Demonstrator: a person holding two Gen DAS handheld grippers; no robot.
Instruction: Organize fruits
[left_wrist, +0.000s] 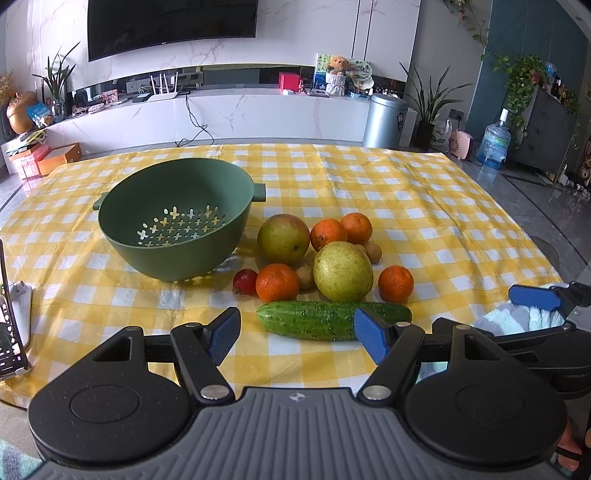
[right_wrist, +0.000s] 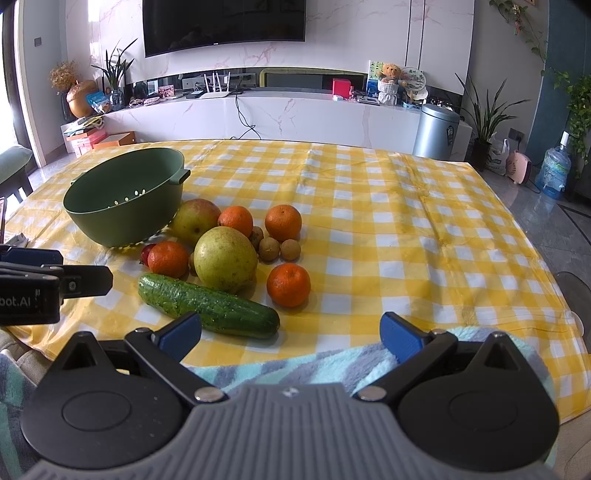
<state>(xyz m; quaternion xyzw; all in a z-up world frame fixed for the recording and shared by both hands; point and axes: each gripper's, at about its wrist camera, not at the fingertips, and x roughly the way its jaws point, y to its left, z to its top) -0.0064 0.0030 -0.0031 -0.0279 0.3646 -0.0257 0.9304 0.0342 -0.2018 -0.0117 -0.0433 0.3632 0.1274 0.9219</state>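
Observation:
An empty green colander bowl stands on the yellow checked tablecloth. Right of it lie two pears, several oranges, small brown longans, a red cherry tomato and a cucumber. My left gripper is open and empty just in front of the cucumber. My right gripper is open and empty at the table's near edge, right of the cucumber.
A striped teal towel lies at the near edge under the right gripper. A phone on a stand is at the left edge. The other gripper shows at the left of the right wrist view.

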